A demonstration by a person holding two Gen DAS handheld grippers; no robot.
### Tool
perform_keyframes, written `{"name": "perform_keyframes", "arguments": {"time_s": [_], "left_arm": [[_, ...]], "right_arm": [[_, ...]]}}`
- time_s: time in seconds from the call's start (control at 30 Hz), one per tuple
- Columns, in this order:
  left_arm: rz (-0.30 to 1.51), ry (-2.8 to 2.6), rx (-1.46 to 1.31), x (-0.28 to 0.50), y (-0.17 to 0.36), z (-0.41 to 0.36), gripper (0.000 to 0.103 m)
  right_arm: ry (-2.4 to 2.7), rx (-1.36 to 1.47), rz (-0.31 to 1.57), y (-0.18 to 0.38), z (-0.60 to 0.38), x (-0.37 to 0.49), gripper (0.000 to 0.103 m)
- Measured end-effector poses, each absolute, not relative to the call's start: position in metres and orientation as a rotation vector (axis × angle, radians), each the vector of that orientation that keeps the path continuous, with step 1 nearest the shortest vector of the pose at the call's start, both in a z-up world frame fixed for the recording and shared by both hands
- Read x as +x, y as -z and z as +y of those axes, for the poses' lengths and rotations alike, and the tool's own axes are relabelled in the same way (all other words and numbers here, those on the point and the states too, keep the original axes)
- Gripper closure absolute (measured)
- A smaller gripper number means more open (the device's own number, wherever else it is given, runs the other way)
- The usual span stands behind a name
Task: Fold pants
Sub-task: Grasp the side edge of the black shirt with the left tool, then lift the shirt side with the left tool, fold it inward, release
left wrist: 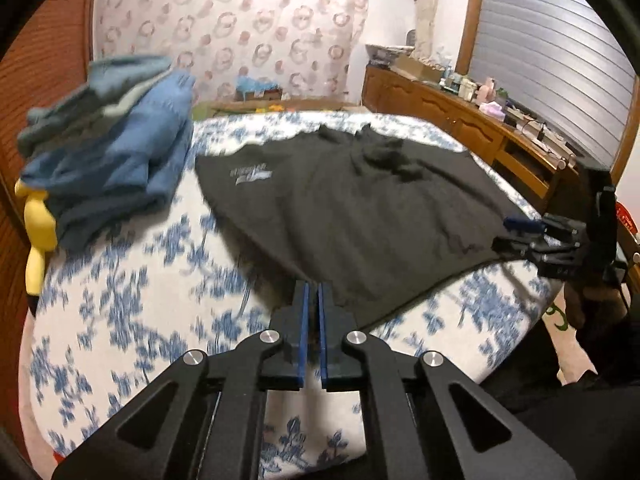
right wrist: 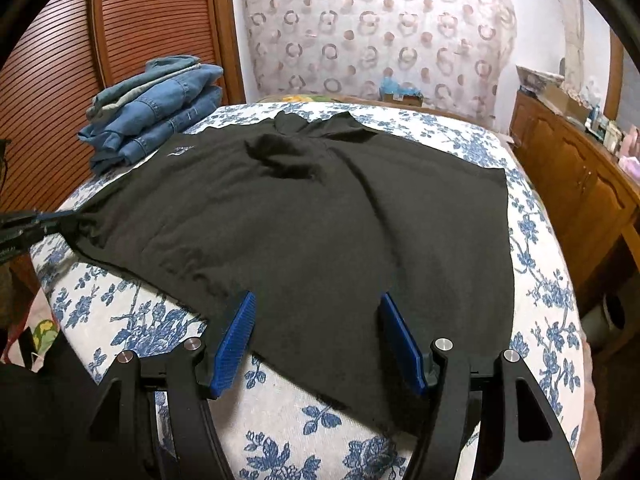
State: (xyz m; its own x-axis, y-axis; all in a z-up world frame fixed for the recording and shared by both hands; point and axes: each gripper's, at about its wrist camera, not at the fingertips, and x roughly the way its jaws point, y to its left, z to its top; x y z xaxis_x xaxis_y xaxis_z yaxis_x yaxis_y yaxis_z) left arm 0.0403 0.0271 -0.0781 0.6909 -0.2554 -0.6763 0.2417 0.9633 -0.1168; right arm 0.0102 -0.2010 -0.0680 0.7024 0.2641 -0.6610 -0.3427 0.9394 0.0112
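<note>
1. Black pants (right wrist: 304,216) spread flat on a bed (right wrist: 552,292) with a blue-flowered white cover, directly ahead of both tongs.
2. Long axis hard to judge; white logo (left wrist: 251,174) towards the far left, near hem running across in front of the tongs.
3. Fabric soft, matte, lightly rumpled near the far middle.
4. Left gripper (left wrist: 313,292) pinched together at the near-left edge of the pants; cloth between the blue pads not clearly visible.
5. Right gripper (right wrist: 316,300) spread wide, ribbed blue pads (right wrist: 236,344) over the near hem, not pressing on it.
6. Folded denim stack (right wrist: 156,112) beyond the left tongs, against a slatted wooden door (right wrist: 132,20).
7. Wooden dresser (right wrist: 576,184) off to the right, top cluttered with small items.
</note>
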Motion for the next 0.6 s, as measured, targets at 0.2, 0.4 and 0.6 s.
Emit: {"name": "perform_keyframes", "arguments": {"time_s": [0.2,0.4,0.6], "left_arm": [[0.720,0.310,-0.010,0.050,0.057,0.019,0.098],[0.700,0.365,0.016,0.066,0.044,-0.003,0.098],[0.682,0.447,0.045,0.086,0.026,-0.037,0.098]], "right_arm": [[-0.336,-0.095,0.715,0.070,-0.206,0.007,0.036],[-0.326,-0.056,0.707,0.069,-0.219,0.005,0.036],[-0.301,-0.038,0.690,0.066,-0.237,-0.001,0.036]]}}
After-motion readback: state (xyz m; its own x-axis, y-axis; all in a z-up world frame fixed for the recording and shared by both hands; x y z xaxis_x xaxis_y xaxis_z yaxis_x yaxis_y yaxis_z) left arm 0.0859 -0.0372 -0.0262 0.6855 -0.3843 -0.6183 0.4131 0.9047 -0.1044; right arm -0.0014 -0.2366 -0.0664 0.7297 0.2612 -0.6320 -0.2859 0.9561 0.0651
